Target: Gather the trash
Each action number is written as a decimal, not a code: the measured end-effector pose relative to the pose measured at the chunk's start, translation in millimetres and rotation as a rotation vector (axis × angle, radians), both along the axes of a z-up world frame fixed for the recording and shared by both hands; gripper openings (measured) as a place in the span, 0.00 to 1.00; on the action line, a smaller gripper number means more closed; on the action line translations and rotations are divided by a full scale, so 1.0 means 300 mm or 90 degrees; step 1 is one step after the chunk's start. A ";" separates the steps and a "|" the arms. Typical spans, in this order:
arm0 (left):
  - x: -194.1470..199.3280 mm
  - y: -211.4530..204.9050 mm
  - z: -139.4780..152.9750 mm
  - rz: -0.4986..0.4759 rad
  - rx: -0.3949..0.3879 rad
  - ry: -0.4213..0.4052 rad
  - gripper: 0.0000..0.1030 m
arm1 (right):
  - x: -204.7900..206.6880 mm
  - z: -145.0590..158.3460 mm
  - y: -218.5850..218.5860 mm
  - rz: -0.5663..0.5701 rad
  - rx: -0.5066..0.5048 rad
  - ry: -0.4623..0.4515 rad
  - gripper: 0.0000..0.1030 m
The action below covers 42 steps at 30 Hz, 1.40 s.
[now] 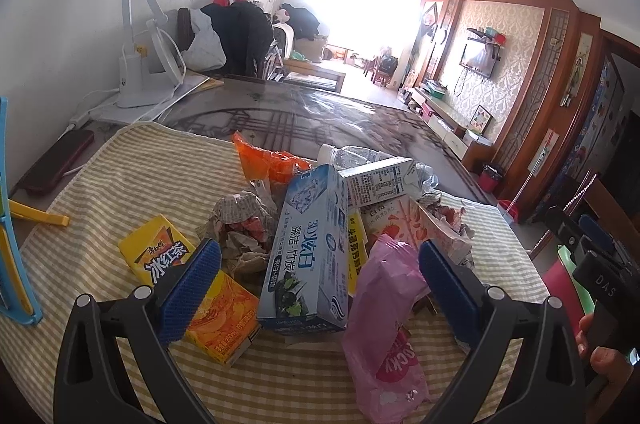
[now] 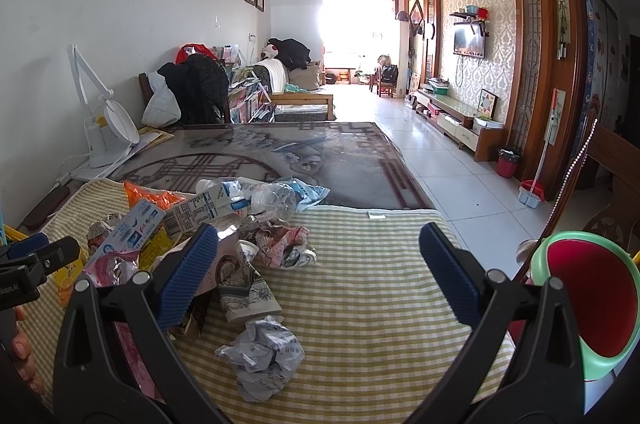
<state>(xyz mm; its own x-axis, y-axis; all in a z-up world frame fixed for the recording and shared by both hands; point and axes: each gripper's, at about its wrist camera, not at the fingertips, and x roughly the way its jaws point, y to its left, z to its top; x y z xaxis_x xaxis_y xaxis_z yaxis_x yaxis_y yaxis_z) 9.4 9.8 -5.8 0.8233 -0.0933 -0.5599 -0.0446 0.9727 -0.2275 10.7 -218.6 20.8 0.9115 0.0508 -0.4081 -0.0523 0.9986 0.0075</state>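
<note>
Collection is judged to be at or near its start: the trash is lying in one loose heap on the striped cloth point(image 2: 360, 288) covering the near end of the counter point(image 2: 280, 160), and neither gripper is carrying anything. The left gripper point(image 1: 320, 288) is hovering over the heap with its fingers point(image 1: 192, 288) spread wide and released, bracketing a blue-and-white toothpaste box point(image 1: 308, 248) and a pink Pocky wrapper point(image 1: 384, 312) without visibly touching either. The right gripper point(image 2: 320, 272) is likewise standing spread and empty, above bare cloth toward the right edge, its left finger overlapping the heap's fringe in view; contact cannot be confirmed. The heap is comprising a yellow iced-tea carton point(image 1: 160, 252), an orange juice carton point(image 1: 220, 316), crumpled printed paper point(image 1: 240, 224), an orange plastic bag point(image 1: 268, 160), a crushed clear bottle point(image 2: 264, 196), a white milk carton point(image 1: 380, 180), a flattened paper cup point(image 2: 244, 292) and a separate grey paper ball point(image 2: 260, 356) nearest the front edge. Items are appearing light, crushed and overlapping, so single pieces are likely to drag neighbours. A red-lined green bin point(image 2: 580, 296) is standing just off the right edge, presumably the receptacle; its interior is showing no trash. Everything visible is remaining to be collected.
</note>
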 end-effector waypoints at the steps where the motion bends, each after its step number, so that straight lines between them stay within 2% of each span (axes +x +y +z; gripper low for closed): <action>1: 0.001 0.000 0.000 0.000 0.000 0.000 0.92 | 0.000 -0.001 0.000 0.000 -0.001 0.000 0.97; 32: 0.004 0.000 -0.012 -0.001 -0.012 0.018 0.92 | 0.003 -0.008 0.005 0.002 -0.004 0.008 0.97; 35: 0.011 0.030 -0.011 0.030 -0.011 0.027 0.92 | 0.003 -0.009 0.005 0.003 -0.004 0.008 0.97; 38: 0.028 0.105 -0.040 0.108 -0.020 0.078 0.92 | 0.003 -0.008 0.005 0.002 -0.004 0.008 0.97; 42: 0.044 0.227 -0.131 0.180 -0.126 0.161 0.91 | 0.004 -0.008 0.007 0.004 0.000 0.009 0.97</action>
